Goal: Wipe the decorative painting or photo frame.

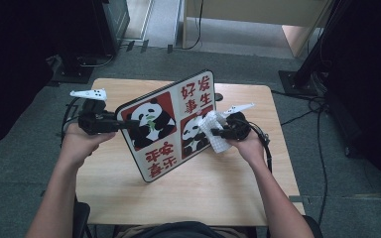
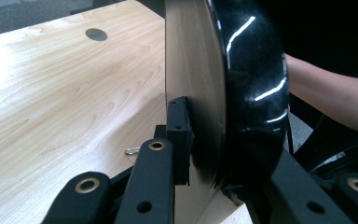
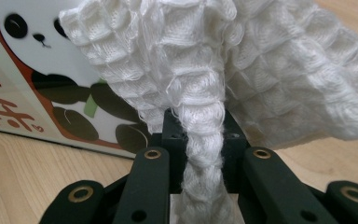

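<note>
A board (image 1: 166,124) with a black rim, panda pictures and red characters stands tilted on its lower edge on the wooden table (image 1: 203,188). My left gripper (image 1: 121,124) is shut on the board's left edge. In the left gripper view, my left gripper (image 2: 214,158) has its jaws clamped on the board's wooden back and glossy black rim (image 2: 256,79). My right gripper (image 1: 217,133) is shut on a white waffle cloth (image 1: 213,130), which lies against the lower right panda picture. In the right gripper view, the bunched cloth (image 3: 242,60) sits pinched in my right gripper (image 3: 204,140), with the panda board (image 3: 37,70) behind it.
The table has a round cable hole (image 2: 96,34) near its far edge, and a small metal ring (image 2: 131,150) lies on it by the board. Cables (image 1: 322,129) run over the grey floor to the right. Dark stands rise at the back left and right.
</note>
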The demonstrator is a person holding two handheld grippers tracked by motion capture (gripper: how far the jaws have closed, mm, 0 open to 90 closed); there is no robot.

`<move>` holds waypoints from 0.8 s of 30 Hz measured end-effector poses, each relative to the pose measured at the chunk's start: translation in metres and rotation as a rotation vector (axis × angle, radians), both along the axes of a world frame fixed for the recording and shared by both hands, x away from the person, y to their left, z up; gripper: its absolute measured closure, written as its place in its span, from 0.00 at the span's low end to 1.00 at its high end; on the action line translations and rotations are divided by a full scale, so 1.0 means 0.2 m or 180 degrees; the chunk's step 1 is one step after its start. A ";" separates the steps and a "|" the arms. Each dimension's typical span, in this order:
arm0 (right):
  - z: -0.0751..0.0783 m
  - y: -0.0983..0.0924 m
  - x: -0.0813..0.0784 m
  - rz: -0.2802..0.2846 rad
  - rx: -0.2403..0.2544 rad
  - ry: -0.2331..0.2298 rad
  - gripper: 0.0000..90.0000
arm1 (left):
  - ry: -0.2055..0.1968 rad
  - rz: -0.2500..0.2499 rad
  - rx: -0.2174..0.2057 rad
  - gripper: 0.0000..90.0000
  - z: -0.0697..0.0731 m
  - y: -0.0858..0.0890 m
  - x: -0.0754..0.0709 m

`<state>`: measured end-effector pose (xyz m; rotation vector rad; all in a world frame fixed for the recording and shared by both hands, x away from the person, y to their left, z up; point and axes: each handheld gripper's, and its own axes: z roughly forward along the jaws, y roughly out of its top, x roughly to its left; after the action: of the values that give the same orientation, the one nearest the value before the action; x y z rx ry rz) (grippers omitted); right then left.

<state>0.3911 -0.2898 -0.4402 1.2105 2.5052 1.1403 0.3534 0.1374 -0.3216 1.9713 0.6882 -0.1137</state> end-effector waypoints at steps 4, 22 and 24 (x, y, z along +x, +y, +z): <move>-0.05 -0.01 -0.01 -0.0020 -0.0017 0.0057 0.87 | 0.0008 -0.0003 -0.0003 0.87 0.00 0.00 0.00; -0.17 -0.02 -0.02 -0.0046 -0.0076 0.0187 0.87 | 0.0006 0.0005 0.0011 0.87 0.00 0.00 0.00; -0.18 -0.02 -0.02 -0.0051 -0.0055 0.0207 0.87 | 0.0000 0.0009 0.0017 0.87 0.00 0.00 0.00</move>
<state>0.3867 -0.2942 -0.4763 1.2812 2.5419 1.0903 0.3534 0.1367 -0.3211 1.9754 0.6921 -0.1103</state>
